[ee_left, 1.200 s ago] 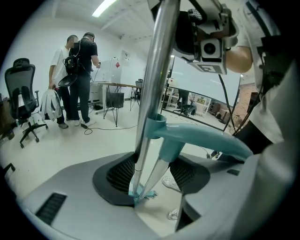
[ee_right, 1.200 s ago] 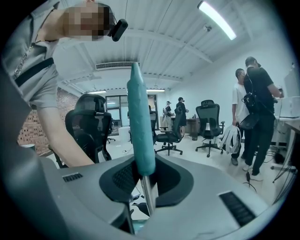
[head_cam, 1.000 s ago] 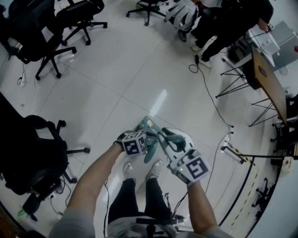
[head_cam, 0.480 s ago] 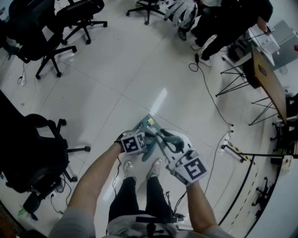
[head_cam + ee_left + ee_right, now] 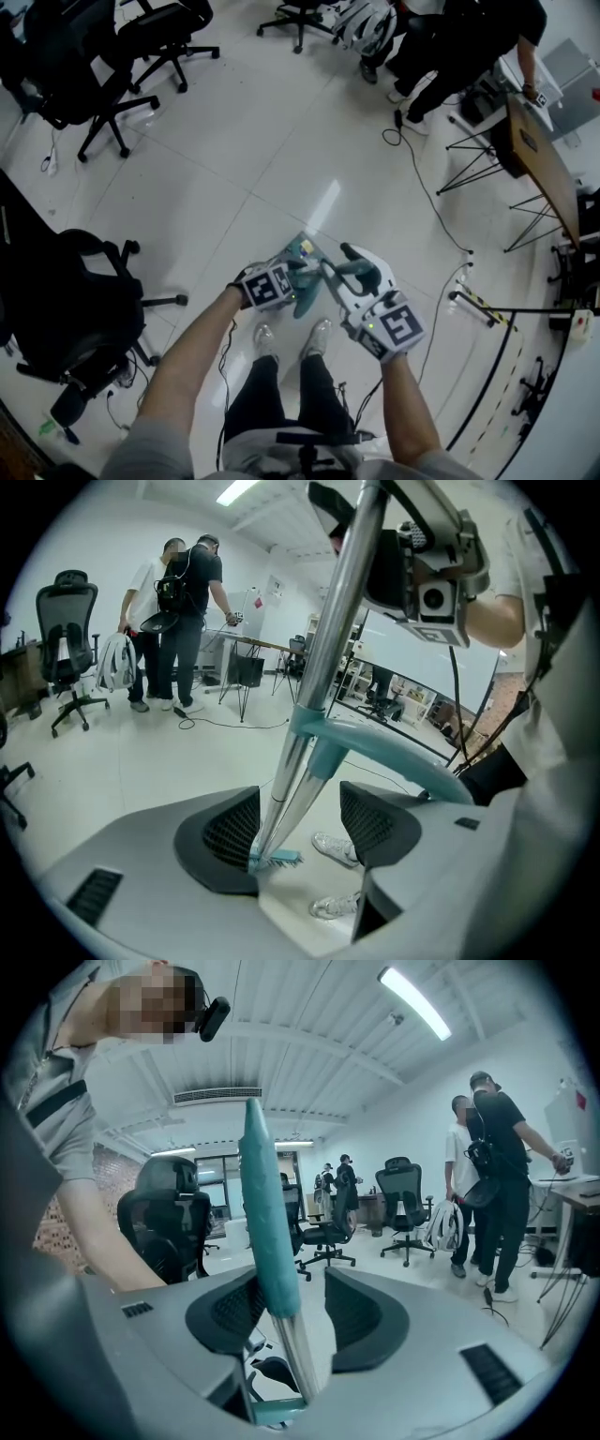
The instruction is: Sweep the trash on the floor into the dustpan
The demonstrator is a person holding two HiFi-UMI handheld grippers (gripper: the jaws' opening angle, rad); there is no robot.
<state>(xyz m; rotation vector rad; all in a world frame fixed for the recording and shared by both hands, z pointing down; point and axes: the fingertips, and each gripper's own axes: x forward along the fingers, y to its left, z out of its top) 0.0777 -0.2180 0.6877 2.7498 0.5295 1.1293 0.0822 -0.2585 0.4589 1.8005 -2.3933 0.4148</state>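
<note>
Silver metal shafts [image 5: 286, 780] stand inside your left claw [image 5: 302, 822], which is opening. Your right claw [image 5: 298, 1312], opening too, loosely straddles the teal handle grip [image 5: 267, 1232].

Held left gripper [image 5: 298, 281] and right gripper [image 5: 352, 283] close together above white floor [image 5: 281, 141], jaws of both opening with teal handles [image 5: 366, 272] between them.

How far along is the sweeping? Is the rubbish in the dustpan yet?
Done, it seems: small bits lie on the dustpan by the shoes, too small to identify. In hand: the metal poles stand between the opening jaws of the left gripper, the teal handle between those of the right gripper; neither grips. Left: probably only putting the tools down.
</note>
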